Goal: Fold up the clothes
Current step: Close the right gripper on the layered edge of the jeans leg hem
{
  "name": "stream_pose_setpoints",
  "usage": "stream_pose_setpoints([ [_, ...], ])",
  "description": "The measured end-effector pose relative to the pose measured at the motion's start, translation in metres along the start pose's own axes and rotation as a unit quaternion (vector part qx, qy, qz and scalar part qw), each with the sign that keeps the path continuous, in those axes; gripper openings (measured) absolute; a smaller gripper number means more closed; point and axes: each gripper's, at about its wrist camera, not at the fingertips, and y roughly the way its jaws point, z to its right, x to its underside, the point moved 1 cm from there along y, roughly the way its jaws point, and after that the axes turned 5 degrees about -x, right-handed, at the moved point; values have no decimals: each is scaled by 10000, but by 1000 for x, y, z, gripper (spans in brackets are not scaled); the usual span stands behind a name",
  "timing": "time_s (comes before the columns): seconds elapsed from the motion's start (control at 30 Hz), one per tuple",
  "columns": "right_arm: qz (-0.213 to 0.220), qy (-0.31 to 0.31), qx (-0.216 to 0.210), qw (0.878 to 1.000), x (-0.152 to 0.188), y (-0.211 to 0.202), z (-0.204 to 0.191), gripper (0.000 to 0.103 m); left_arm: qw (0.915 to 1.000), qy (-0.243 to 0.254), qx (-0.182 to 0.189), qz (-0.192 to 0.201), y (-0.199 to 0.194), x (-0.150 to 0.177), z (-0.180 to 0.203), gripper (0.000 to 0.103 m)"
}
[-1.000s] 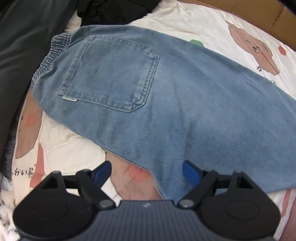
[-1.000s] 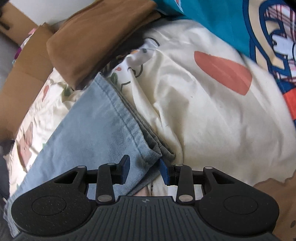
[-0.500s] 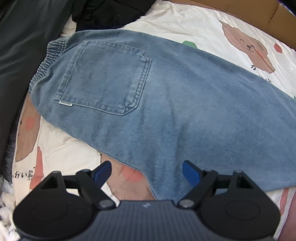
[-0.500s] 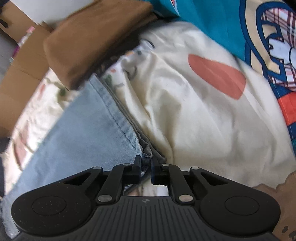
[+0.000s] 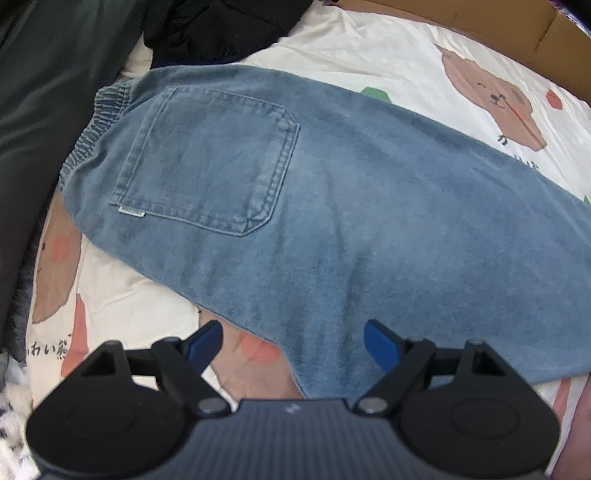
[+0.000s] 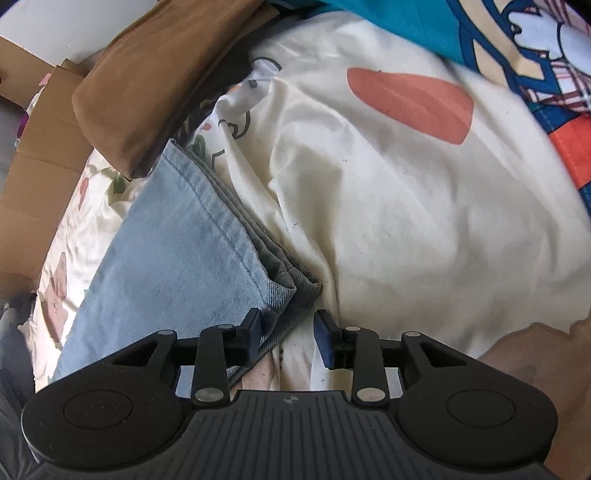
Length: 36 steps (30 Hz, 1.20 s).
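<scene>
While the bedsheet, cream with bear prints, fills both views, the jeans lie flat across it, taking most of the left wrist view, waistband at left centre and a back pocket facing up. From the right wrist view their stacked hems run from upper left down to lower centre. A brown garment sits folded at upper left there, touching the hem's far end, and a teal printed cloth fills the upper right. Cardboard borders the sheet along the top. Right gripper: its fingers have just been opening and stand apart, the hem corner between them, unpinched. Left gripper: fingers wide apart over the jeans' lower edge, holding nothing.
</scene>
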Motion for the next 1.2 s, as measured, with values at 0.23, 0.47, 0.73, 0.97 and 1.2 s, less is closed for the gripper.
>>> stream_pose_setpoints([
  [0.23,-65,-103,13,9999,-3,13,-5,43,10000,-19,-41,2,-4,-2,0,86],
  [0.47,59,-81,-198,9998,-2,4,-4,41,10000,-7,-58,-21,-3,-3,1,86],
  [0.73,197,109,-904,9957,-7,-14,-3,42,9999,5,-77,-77,0,-3,4,86],
  [0.97,-96,170,-615,9979,-8,14,11,45,9998,29,-131,-125,-2,-2,7,86],
  [1.2,30,485,-884,9949,-19,22,26,46,9996,-23,-238,-153,-6,-1,5,86],
])
